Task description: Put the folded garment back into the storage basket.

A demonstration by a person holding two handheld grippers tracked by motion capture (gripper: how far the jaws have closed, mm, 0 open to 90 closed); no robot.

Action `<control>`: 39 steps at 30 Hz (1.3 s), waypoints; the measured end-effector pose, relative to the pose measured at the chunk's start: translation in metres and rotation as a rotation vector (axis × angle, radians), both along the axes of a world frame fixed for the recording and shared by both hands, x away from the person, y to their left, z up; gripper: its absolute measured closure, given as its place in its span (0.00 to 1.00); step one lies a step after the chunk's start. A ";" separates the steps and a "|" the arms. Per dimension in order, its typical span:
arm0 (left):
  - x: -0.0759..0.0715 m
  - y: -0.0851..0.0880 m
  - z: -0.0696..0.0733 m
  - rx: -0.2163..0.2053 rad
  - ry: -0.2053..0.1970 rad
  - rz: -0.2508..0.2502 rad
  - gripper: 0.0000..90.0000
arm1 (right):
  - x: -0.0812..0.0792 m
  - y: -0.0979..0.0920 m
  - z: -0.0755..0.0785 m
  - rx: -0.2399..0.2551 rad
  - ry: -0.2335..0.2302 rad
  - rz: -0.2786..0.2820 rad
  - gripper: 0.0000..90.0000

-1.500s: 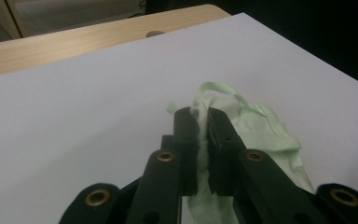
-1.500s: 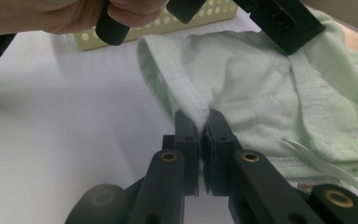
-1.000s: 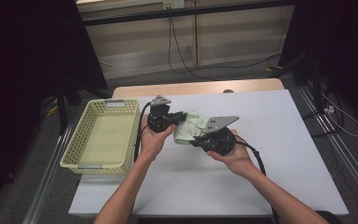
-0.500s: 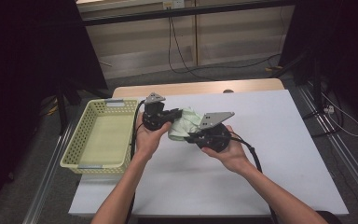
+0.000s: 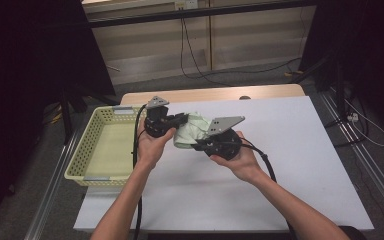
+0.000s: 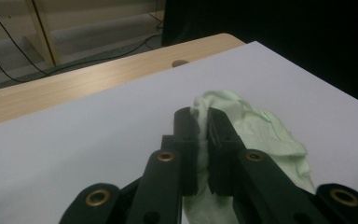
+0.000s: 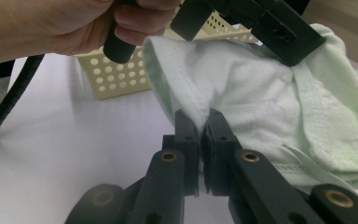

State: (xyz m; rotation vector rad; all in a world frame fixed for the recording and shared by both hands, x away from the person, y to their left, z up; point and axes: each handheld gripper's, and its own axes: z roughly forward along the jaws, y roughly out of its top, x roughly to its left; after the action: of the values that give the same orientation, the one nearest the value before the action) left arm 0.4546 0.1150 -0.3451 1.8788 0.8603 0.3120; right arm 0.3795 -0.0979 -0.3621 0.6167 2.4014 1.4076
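Both grippers, left (image 5: pixel 180 120) and right (image 5: pixel 196 146), pinch the green cloth (image 5: pixel 192 131) (palms up, facing inward).

The cloth (image 5: pixel 190 131) is pale mint green, plain, with stitched seams of the same colour. The basket (image 5: pixel 87 150) is pale yellow with a pattern of small holes in its walls. The counter (image 5: pixel 300 165) is white with a light wood-coloured far edge, and both the left gripper (image 5: pixel 179 119) and the right gripper (image 5: pixel 200 146) are black with brass-coloured pins.

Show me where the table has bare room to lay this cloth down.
Bare table lies right of the right hand-held gripper, out to the right edge, and along the near edge between the forearms. It is crowded at left centre: both hand-held grippers pinch the cloth beside the basket.
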 end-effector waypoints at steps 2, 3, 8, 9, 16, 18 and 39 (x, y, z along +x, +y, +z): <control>-0.001 0.003 0.002 -0.004 -0.006 0.005 0.93 | 0.001 0.003 0.002 -0.005 -0.004 0.010 0.96; -0.001 0.006 0.004 -0.005 -0.008 0.011 0.93 | 0.001 0.004 0.003 -0.004 -0.004 0.013 0.96; -0.002 0.016 0.008 -0.006 -0.011 0.021 0.93 | 0.003 0.012 0.009 -0.010 -0.014 0.025 0.96; -0.002 0.017 0.008 -0.015 -0.014 0.024 0.93 | 0.004 0.014 0.009 -0.010 -0.013 0.027 0.96; 0.000 0.028 0.018 -0.010 -0.026 0.041 0.93 | 0.009 0.026 0.015 -0.004 -0.020 0.044 0.96; 0.000 0.031 0.019 -0.019 -0.026 0.048 0.93 | 0.010 0.028 0.017 0.001 -0.024 0.046 0.96; 0.002 0.058 0.023 -0.027 -0.037 0.093 0.93 | 0.019 0.053 0.022 0.010 -0.032 0.066 0.96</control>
State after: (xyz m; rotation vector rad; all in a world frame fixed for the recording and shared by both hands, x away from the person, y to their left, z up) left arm 0.4564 0.1733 -0.3217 1.8060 0.9234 0.3895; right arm 0.3984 -0.0449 -0.3400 0.5175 2.4122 1.4454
